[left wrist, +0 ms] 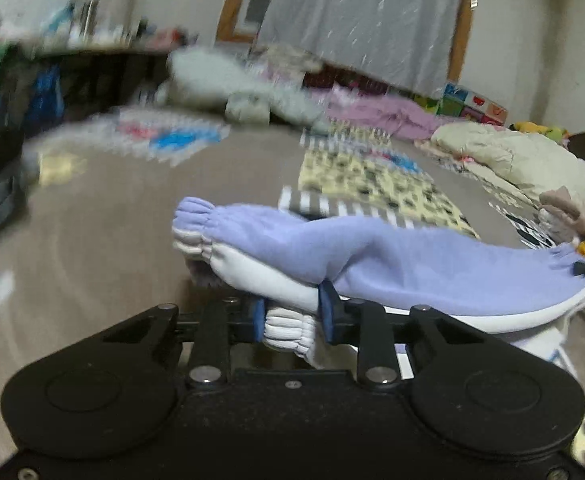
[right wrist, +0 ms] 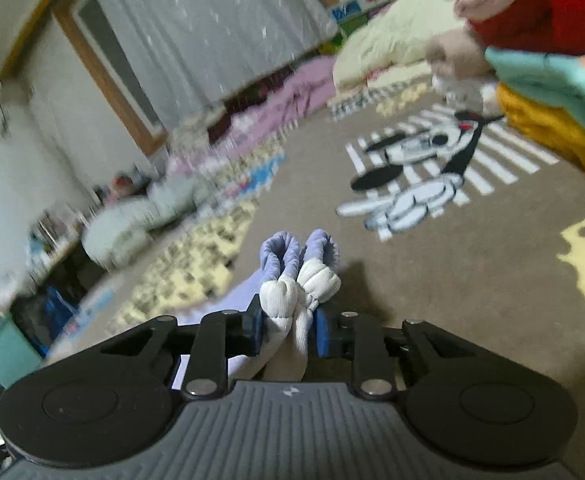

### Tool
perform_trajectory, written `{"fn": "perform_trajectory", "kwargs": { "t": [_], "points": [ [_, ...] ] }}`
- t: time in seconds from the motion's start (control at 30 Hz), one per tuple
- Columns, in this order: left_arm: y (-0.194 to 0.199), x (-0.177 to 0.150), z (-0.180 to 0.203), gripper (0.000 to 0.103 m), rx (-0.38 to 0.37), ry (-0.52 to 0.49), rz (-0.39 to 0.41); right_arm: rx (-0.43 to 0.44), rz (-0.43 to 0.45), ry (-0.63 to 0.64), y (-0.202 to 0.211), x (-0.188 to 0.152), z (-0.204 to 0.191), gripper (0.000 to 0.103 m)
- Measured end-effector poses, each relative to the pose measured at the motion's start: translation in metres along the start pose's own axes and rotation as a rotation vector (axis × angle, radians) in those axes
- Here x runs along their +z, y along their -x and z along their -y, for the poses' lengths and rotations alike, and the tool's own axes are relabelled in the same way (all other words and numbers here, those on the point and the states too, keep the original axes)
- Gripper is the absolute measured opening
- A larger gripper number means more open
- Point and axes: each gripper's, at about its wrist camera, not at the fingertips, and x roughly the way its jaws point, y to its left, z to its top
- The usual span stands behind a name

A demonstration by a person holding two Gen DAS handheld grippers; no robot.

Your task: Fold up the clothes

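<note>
Gripping lilac garment (left wrist: 392, 256); folded stack (right wrist: 552, 92) nr, rug (right wrist: 472, 264) below.

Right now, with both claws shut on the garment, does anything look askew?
The lilac-and-white garment is bunched, not flat: the left claw pinches white gathered fabric, the right claw clamps two cuffs together. Nothing looks torn or spilled.

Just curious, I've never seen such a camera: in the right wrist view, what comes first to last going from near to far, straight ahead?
Right gripper → lilac-and-white garment pinched in its jaws → brown carpet → pink bedding → white curtain.
</note>
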Motion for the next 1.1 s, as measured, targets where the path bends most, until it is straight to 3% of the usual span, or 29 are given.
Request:
{"fn": "perform_trajectory", "kwargs": {
  "t": [0.07,0.17,0.3,0.4,0.47,0.6,0.67,0.77,0.83,0.9,0.93,1.0,1.03,1.1],
  "points": [
    [-0.005,0.009,-0.004,0.023,0.008,-0.050,0.048,-0.004,0.007,0.000,0.015,-0.005,-0.003,0.026],
    [-0.011,0.015,-0.018,0.010,0.021,-0.045,0.060,-0.027,-0.006,-0.017,0.034,-0.015,-0.004,0.026],
    [-0.016,0.011,-0.039,0.007,0.032,0.012,-0.027,-0.094,-0.104,-0.110,0.051,-0.037,0.011,0.026],
    [-0.012,0.009,-0.050,0.008,0.024,0.056,-0.046,-0.125,-0.114,-0.128,0.065,-0.047,0.015,0.028],
    [-0.007,0.010,-0.060,0.011,0.011,0.110,-0.042,-0.146,-0.081,-0.111,0.072,-0.044,0.015,0.038],
    [0.005,0.011,-0.079,0.043,-0.039,0.239,-0.018,-0.175,-0.045,-0.093,0.073,-0.045,0.018,0.040],
    [0.007,0.013,-0.086,0.046,-0.077,0.311,-0.006,-0.175,-0.042,-0.098,0.069,-0.046,0.020,0.041],
    [0.004,0.015,-0.089,0.055,-0.123,0.390,-0.004,-0.162,-0.042,-0.084,0.066,-0.048,0.020,0.056],
    [-0.003,0.015,-0.089,0.055,-0.134,0.434,-0.023,-0.163,-0.042,-0.051,0.062,-0.048,0.017,0.051],
    [-0.010,0.014,-0.086,0.050,-0.144,0.463,-0.038,-0.172,-0.041,-0.025,0.060,-0.047,0.016,0.035],
    [-0.013,0.014,-0.084,0.025,-0.149,0.471,-0.045,-0.160,-0.033,-0.042,0.062,-0.046,0.018,0.033],
    [-0.016,0.016,-0.075,0.007,-0.149,0.445,-0.053,-0.156,-0.001,-0.057,0.067,-0.043,0.021,0.030],
    [-0.011,0.017,-0.072,0.000,-0.156,0.427,-0.056,-0.164,0.013,-0.051,0.069,-0.041,0.021,0.029],
    [-0.002,0.018,-0.066,0.000,-0.170,0.390,-0.063,-0.171,0.045,-0.057,0.074,-0.038,0.024,0.029]
  ]
}}
